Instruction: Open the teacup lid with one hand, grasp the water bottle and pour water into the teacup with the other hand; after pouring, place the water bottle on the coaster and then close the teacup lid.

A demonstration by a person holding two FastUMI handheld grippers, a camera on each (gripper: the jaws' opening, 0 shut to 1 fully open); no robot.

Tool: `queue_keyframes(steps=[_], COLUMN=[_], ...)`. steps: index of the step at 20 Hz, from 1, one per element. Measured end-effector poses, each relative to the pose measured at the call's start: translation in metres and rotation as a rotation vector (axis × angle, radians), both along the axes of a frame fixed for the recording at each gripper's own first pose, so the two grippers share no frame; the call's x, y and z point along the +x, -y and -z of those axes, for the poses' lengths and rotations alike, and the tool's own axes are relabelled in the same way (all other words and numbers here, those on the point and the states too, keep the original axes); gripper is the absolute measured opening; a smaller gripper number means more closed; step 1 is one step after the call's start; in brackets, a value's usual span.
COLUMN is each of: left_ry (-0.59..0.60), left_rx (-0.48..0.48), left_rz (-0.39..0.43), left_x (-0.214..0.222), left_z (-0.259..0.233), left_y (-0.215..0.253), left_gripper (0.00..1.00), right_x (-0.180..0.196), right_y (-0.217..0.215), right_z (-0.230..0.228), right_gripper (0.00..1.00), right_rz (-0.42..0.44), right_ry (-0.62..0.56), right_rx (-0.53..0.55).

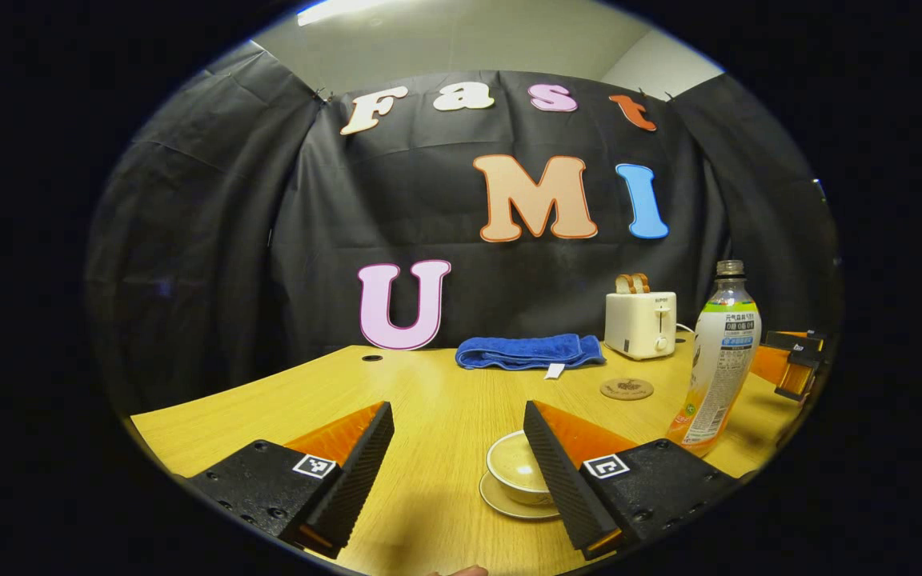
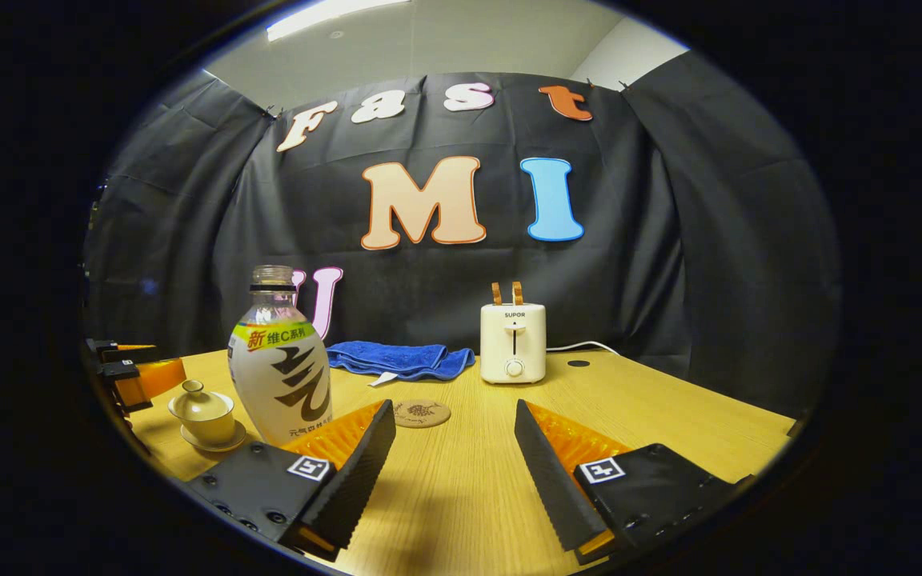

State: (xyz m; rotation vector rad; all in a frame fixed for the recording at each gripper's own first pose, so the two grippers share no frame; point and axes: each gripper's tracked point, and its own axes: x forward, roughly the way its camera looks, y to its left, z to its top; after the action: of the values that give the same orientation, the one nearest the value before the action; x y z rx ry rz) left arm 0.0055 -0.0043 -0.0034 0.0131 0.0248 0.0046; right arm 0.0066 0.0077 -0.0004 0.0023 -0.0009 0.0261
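Sitting by left gripper (image 1: 458, 448) right jaw: lidded teacup (image 1: 516, 468).

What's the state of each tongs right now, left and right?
Left tongs: open, holding nothing, low over the table just short of the lidded teacup.
Right tongs: open, holding nothing, water bottle standing just off its left finger.
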Motion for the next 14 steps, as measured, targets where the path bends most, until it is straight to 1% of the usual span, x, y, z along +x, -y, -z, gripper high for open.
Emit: queue_keyframes(steps=[1,3,4,5,6,7,8,11,14], left_ry=[0.004,0.023,0.026,0.020,0.009,-0.014,-0.037,-0.114,-0.170], left_rx=[0.003,0.010,0.015,0.021,0.026,0.033,0.040,0.056,0.065], left_rz=[0.010,0.040,0.065,0.092,0.121,0.144,0.160,0.194,0.203], left_x=[0.000,-0.001,0.000,0.000,0.002,0.002,0.003,0.003,0.003], left_z=[-0.004,-0.015,-0.018,-0.018,-0.018,-0.013,-0.009,0.004,0.013], left_y=[0.003,0.014,0.023,0.031,0.040,0.046,0.051,0.060,0.063], left_gripper=[0.96,0.96,0.95,0.95,0.95,0.95,0.95,0.87,0.82], right_x=[0.000,0.000,0.000,0.000,0.000,0.000,0.000,0.000,0.001], right_y=[0.000,0.000,0.000,0.000,0.000,0.000,0.000,0.000,-0.001], right_z=[0.000,0.000,-0.001,0.000,0.000,0.000,0.000,0.000,0.000], right_gripper=[0.96,0.96,0.92,0.96,0.96,0.92,0.96,0.96,0.96], right_rz=[0.000,0.000,0.000,0.000,0.000,0.000,0.000,-0.003,-0.003], right_ry=[0.001,0.000,0.001,0.001,0.001,0.002,0.001,0.001,0.001], right_rx=[0.000,0.000,0.000,0.000,0.000,0.000,0.000,0.000,0.000])
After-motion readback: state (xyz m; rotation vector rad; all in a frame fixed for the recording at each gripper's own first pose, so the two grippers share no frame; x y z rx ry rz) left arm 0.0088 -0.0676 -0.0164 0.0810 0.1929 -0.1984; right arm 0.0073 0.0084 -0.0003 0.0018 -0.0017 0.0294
